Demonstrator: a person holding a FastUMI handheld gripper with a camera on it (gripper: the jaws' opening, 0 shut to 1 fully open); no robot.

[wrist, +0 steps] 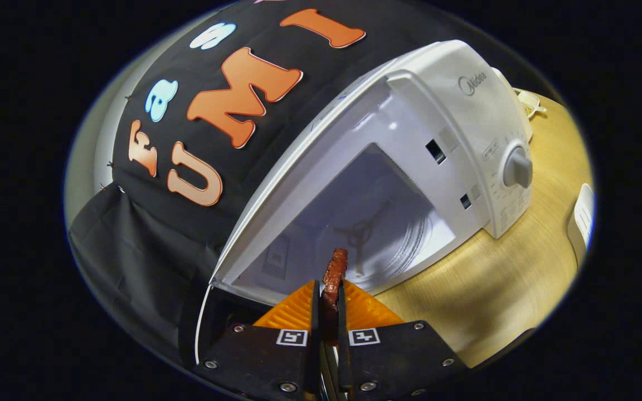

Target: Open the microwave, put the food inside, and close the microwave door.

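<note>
Clamping food, hand-held gripper nearly closed, just before open microwave.

Claw-mounted fisheye, tilted, looking along the claw close into the open microwave cavity

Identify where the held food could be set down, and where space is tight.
The gripper is shut on the food. Free: the microwave cavity's turntable just ahead, and bare wooden table before the dial panel. Crowded: the table's far edge near the white object.
</note>
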